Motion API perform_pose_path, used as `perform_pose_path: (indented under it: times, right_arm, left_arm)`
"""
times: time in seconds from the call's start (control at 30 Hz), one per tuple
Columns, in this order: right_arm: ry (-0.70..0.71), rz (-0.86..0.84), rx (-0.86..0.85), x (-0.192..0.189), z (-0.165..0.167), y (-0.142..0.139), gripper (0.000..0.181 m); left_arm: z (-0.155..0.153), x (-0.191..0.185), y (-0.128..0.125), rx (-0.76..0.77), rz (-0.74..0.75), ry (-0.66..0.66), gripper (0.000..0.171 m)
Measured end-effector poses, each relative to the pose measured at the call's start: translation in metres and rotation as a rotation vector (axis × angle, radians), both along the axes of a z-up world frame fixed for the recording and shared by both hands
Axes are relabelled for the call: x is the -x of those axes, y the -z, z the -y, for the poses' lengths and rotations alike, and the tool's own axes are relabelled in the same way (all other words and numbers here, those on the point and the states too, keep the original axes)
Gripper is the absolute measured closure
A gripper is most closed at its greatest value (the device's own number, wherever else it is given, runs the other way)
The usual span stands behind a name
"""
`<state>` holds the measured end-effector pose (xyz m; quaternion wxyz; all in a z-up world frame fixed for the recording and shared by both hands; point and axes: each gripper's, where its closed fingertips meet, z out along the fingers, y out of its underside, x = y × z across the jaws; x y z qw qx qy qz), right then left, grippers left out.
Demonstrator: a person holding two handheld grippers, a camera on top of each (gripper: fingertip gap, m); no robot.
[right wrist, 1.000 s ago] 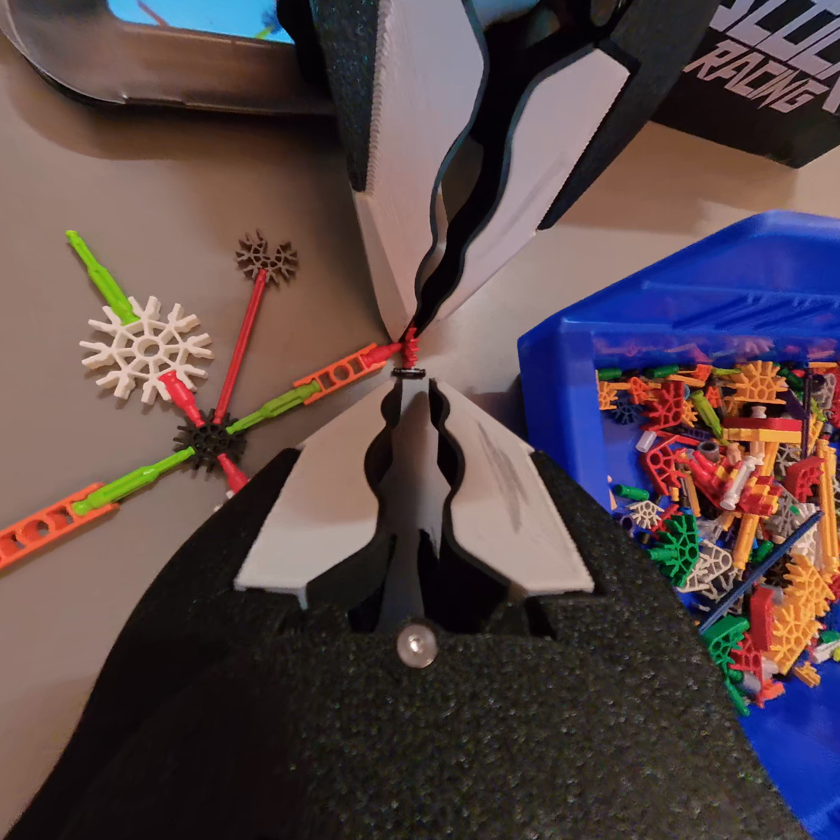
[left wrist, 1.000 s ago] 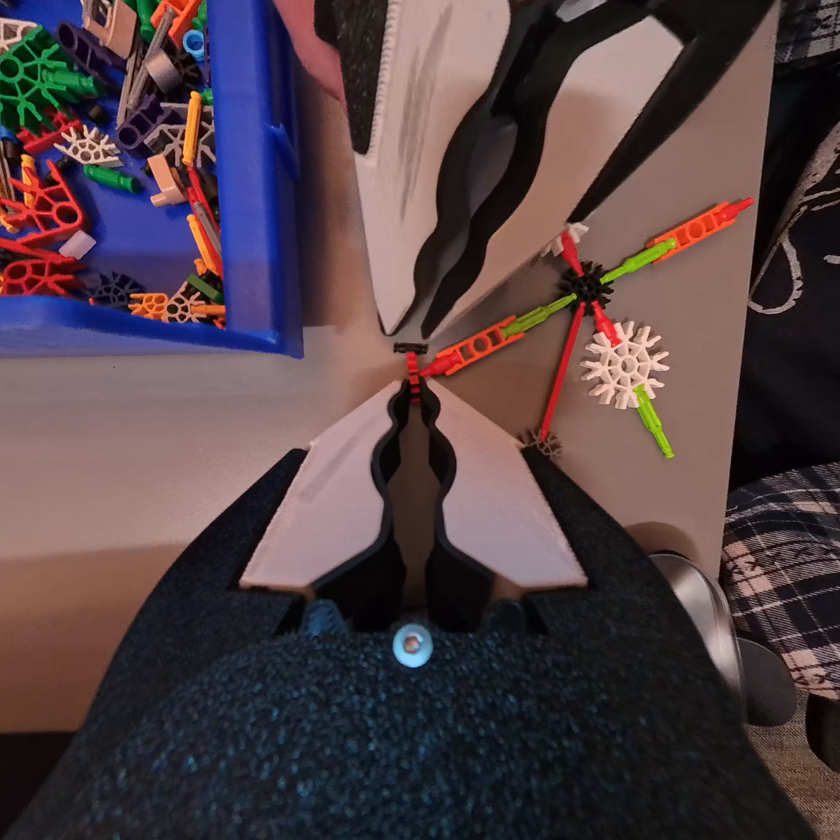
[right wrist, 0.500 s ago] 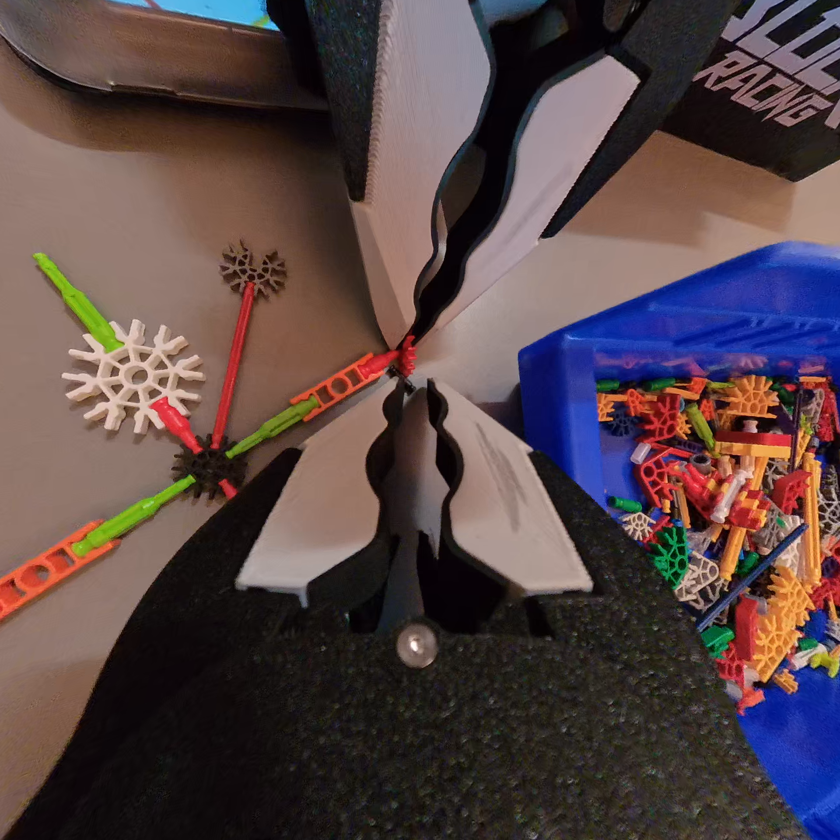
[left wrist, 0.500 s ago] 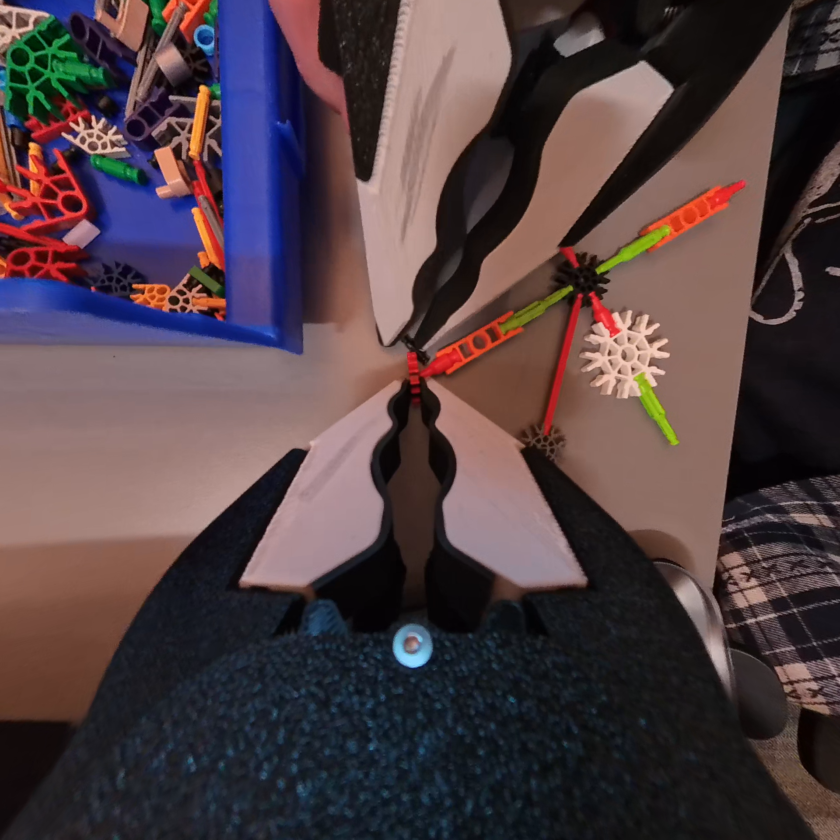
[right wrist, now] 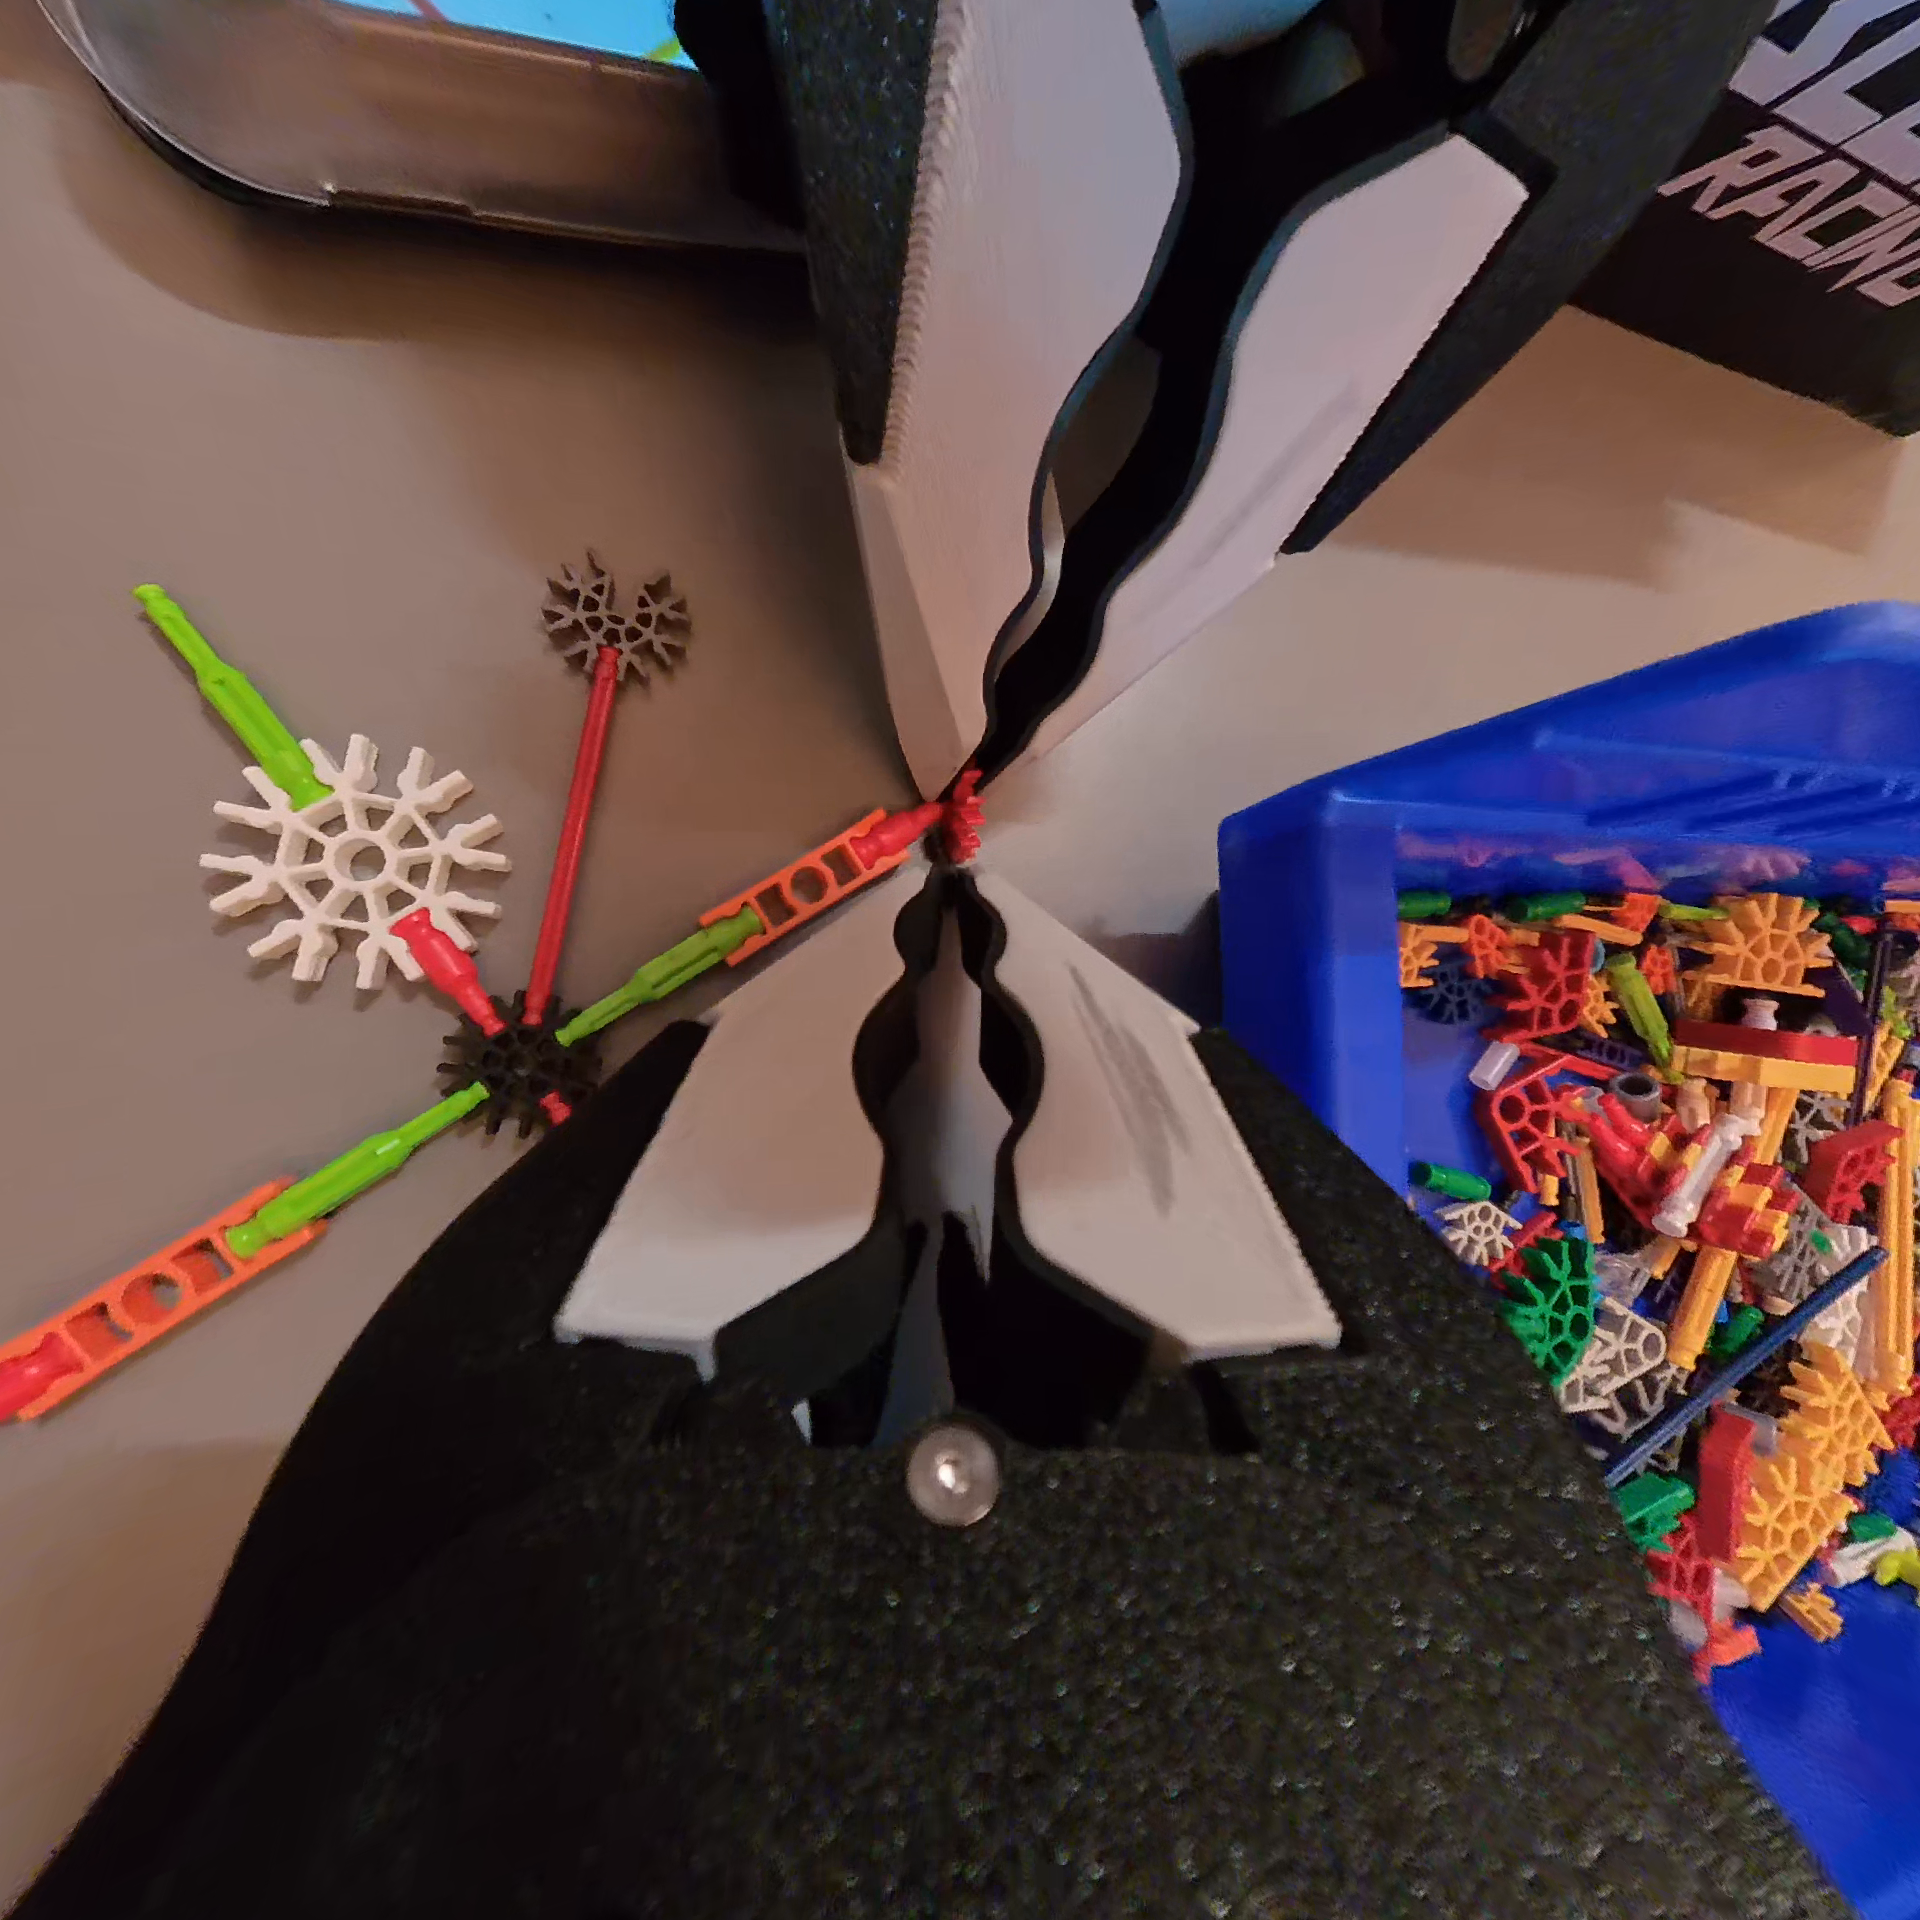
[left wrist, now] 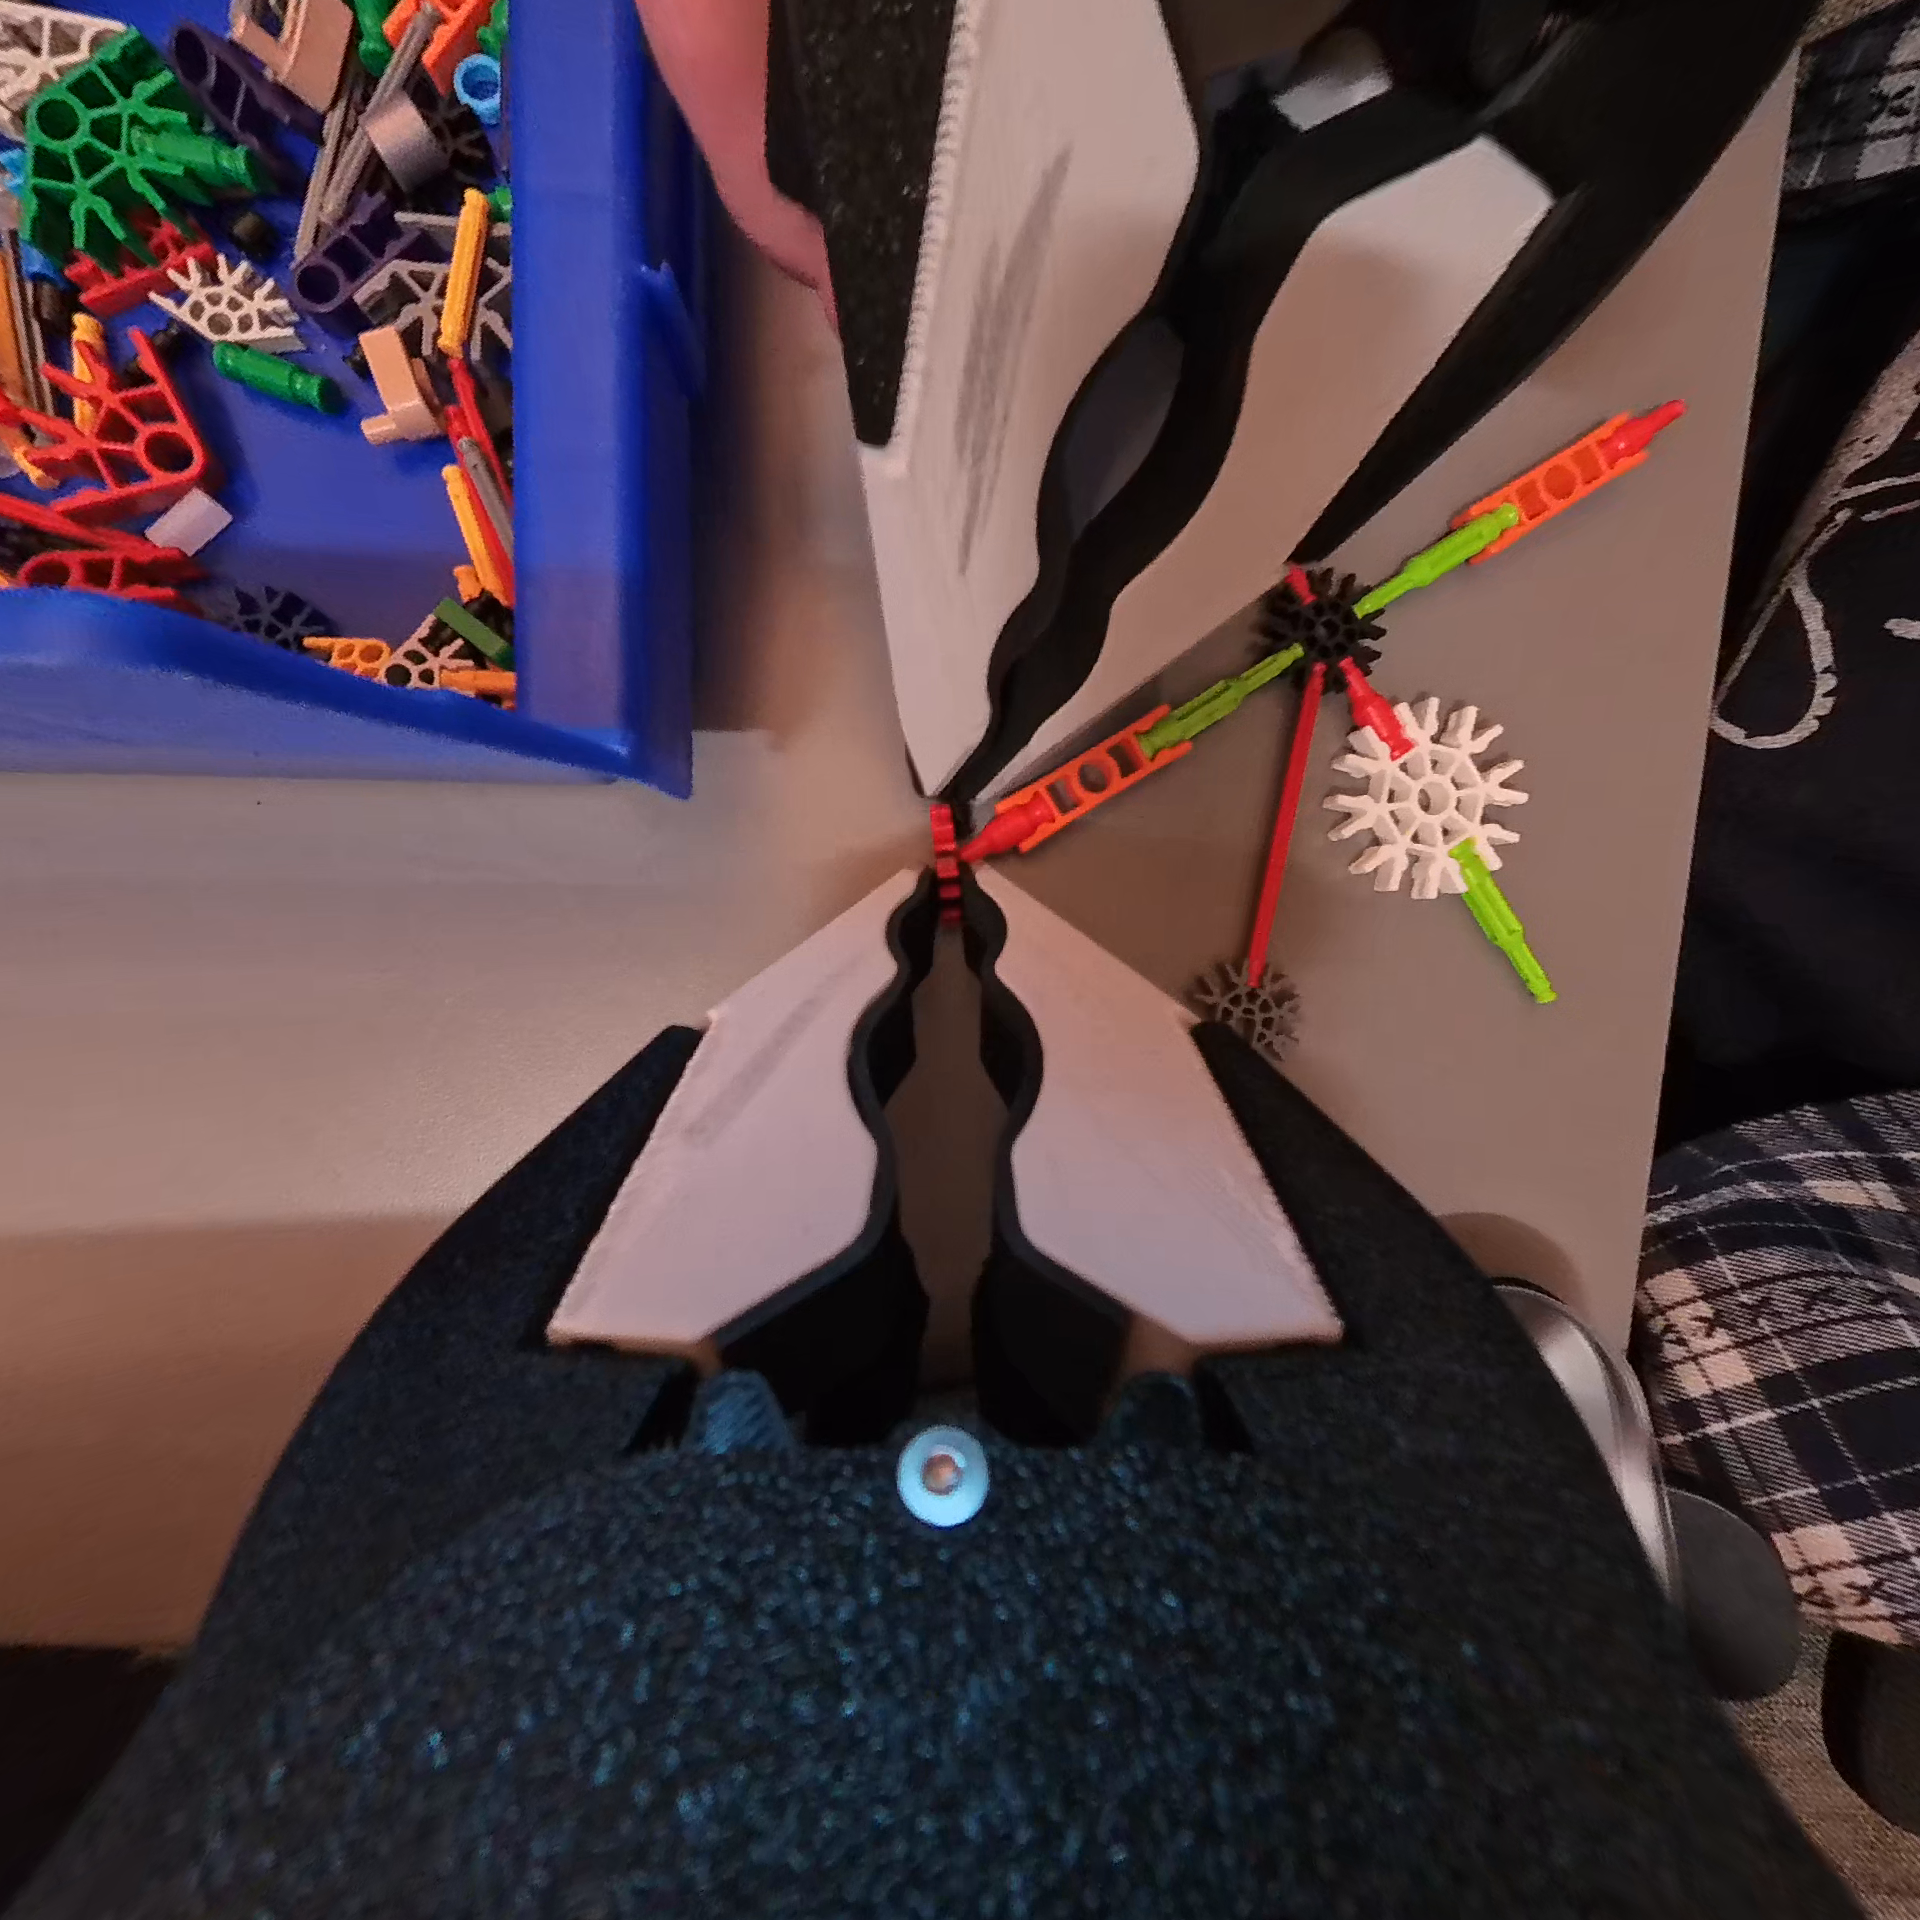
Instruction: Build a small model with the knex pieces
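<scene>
Left tongs (left wrist: 948,902) clenched on red connector (left wrist: 943,854), steadying rod assembly (left wrist: 1226,696) near counter (left wrist: 312,987) edge. Right tongs (right wrist: 951,878) pinched shut, tips touching connector; grasp unclear. Blue bin (right wrist: 1309,894) beside.

2 close wrist views face each other, sharing red connector (left wrist: 943,854).
</scene>
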<state>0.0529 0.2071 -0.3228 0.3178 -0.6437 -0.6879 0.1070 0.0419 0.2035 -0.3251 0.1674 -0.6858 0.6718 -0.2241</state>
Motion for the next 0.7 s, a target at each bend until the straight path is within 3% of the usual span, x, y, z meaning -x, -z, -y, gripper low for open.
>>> perform_pose_path:
  times: [0.7]
  right_arm:
    - [0.076,-0.028,-0.025,0.0024,-0.0068,0.0005,0.179]
  left_arm:
    - [-0.0027,0.0013,0.0000,0.006,-0.002,-0.034,0.168]
